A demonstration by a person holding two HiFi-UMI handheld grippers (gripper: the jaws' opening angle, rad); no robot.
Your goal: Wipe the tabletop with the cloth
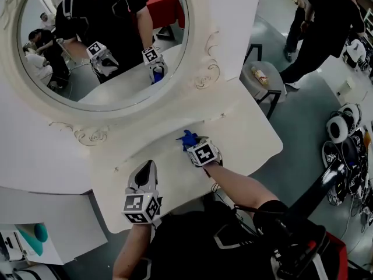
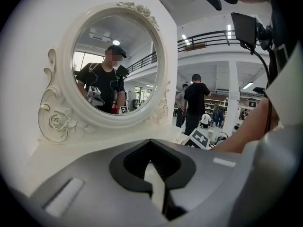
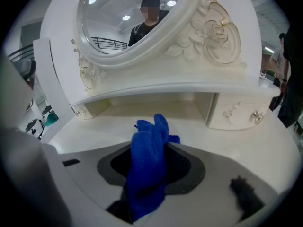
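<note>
Right gripper has its jaws clamped on the blue cloth, a soft, light, floppy bunch poking toward 12 o'clock over the white tabletop. Holding it mid-bunch should stop it slipping. At 7 o'clock the left gripper rests closed and empty, with the mirror at 11.

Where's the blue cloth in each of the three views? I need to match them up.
Head view: the blue cloth is at centre, at the tip of the right gripper, over the white tabletop.
Left gripper view: not in it.
Right gripper view: lower centre, clamped between the jaws.
Shared landmark: the oval mirror in its carved white frame, upper left in the left gripper view and top centre in the right gripper view.
</note>
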